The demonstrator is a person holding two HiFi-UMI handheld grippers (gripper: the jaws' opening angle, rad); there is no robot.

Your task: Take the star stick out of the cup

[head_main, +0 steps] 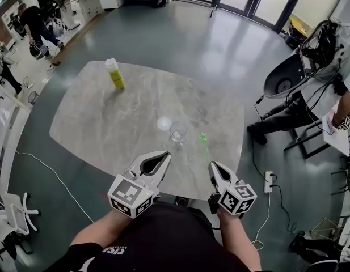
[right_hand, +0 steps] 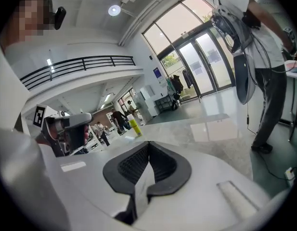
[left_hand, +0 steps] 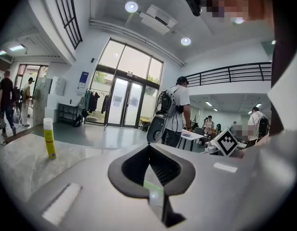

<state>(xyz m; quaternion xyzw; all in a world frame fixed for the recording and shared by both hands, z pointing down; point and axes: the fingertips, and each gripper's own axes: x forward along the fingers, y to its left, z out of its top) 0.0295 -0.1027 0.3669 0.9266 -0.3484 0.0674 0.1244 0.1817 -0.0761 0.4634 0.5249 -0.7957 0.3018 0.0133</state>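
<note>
A grey marbled table (head_main: 95, 123) is seen in the middle of the head view, with a yellow and white bottle (head_main: 114, 73) stood upright near its upper left edge, well apart from everything else. A person with a backpack (head_main: 311, 67) is placed at the right edge of the frame, and a power strip (head_main: 269, 180) lies on the floor at the lower right. Nothing is set between the tools and the cup.

A clear cup (head_main: 177, 132) stands near the table's centre. The star stick (head_main: 203, 138), small and green with a thin stem, is found lying flat on the table just to the right of the cup, outside it.

The left gripper (head_main: 163, 157) and the right gripper (head_main: 213, 165) are held low in the frame, at the table's near edge, pointed towards the cup. Both sets of jaws are closed together, and nothing is gripped in either.
</note>
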